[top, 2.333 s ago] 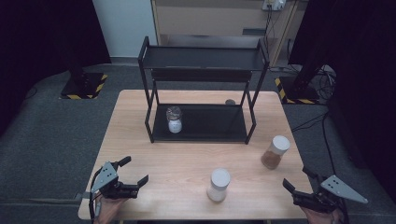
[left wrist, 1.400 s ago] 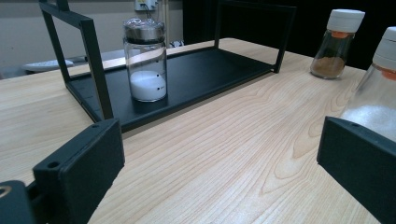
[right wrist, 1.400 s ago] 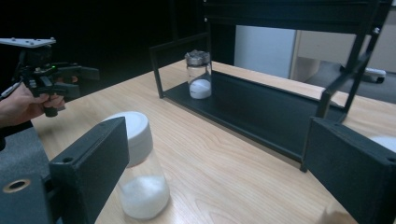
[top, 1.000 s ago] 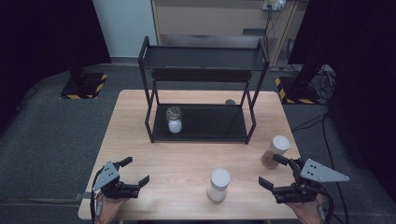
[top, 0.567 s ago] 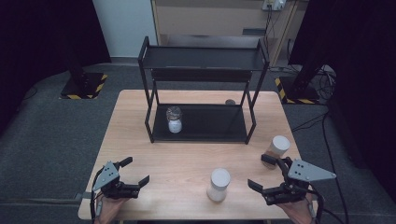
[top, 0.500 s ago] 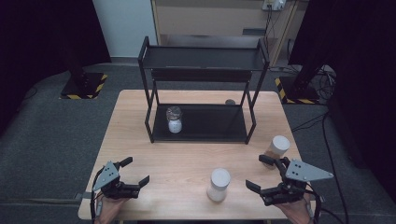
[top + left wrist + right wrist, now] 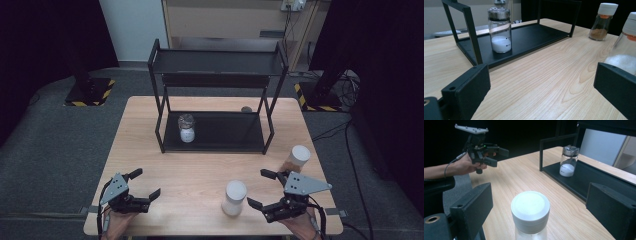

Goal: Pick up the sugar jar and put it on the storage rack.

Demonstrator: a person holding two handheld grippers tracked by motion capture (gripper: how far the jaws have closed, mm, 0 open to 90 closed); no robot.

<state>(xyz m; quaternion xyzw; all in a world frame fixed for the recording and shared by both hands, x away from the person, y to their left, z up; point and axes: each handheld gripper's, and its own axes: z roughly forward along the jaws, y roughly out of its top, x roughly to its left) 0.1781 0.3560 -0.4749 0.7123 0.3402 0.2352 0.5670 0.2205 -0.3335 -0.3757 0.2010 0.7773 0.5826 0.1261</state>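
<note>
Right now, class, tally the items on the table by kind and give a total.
White-capped jars: 2, one of white powder, one of brown spice
Silver-capped jar: 1, on the rack's lower shelf
Black rack: 1
Small dark round item behind the rack: 1
Total: 5

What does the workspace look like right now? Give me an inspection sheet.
Surface: wooden table, bare between items.
Job's things: black rack; silver-capped jar upright on its bottom shelf; white-capped jar and brown-spice jar upright on the table.
Clutter: small dark round thing behind the rack, too small to tell.
Grippers: left gripper open, holding nothing; right gripper open, jaws either side of the white-capped jar, not touching.
Cables: gripper cable by the left hand; floor cable at right.
Surroundings: grey carpet, dark curtains, two striped stand bases.
</note>
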